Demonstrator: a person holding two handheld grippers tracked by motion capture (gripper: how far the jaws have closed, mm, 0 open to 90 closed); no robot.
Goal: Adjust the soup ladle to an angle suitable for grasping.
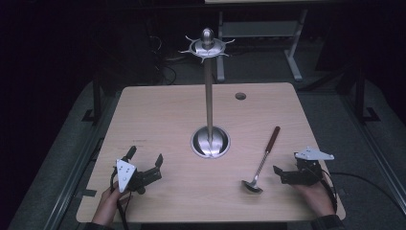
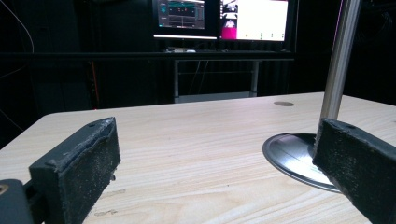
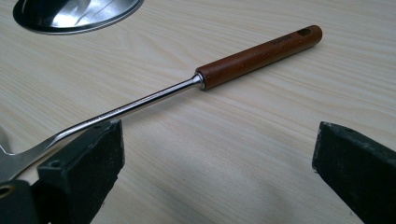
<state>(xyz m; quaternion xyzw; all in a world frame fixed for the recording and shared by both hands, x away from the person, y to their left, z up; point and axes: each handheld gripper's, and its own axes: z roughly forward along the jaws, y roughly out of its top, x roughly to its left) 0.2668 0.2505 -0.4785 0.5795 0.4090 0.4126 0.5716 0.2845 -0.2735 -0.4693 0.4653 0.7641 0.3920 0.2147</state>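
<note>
Black right gripper gapes wide beside ladle.

A ladle with a brown wooden handle is lying on the table, just beyond the right gripper with its jaws gaping wide.

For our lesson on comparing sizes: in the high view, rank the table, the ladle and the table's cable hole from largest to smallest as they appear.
1. table
2. ladle
3. cable hole
</note>
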